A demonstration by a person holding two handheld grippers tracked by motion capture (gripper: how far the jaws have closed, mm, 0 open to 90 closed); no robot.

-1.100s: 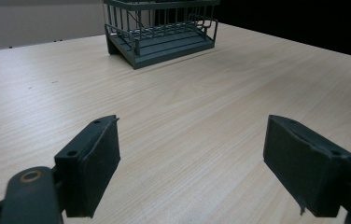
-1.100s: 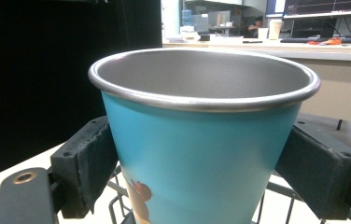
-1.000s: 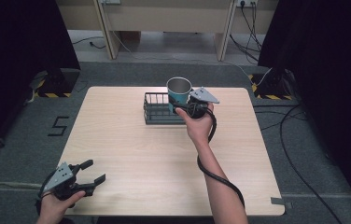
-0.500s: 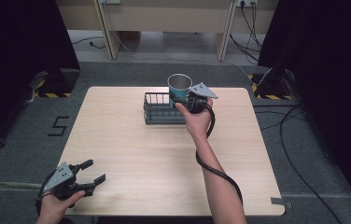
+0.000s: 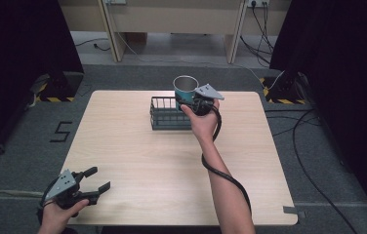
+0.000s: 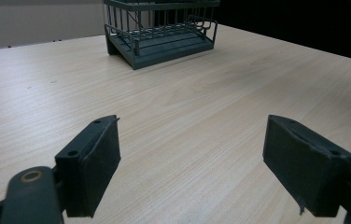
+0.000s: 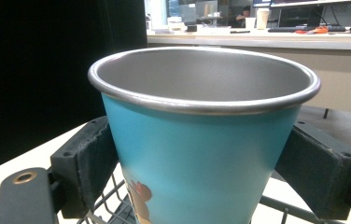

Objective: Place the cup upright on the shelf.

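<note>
The right gripper (image 5: 191, 102), fingers clamped on the teal cup (image 7: 201, 140), holds it over the wire basket (image 5: 164, 113) at the desk's far side, apparently ready to lower it in, while the left gripper (image 6: 192, 168) waits near, fingers apart.

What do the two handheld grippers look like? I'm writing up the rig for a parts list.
Both match: the left gripper and right gripper have black bodies, each topped by a grey three-cornered plate. The jaws are blocky black, with flat dark pads and a brass-coloured ring at the base. A thick black cable trails from the right gripper along the forearm. The forearms are bare; no sleeves show.
</note>
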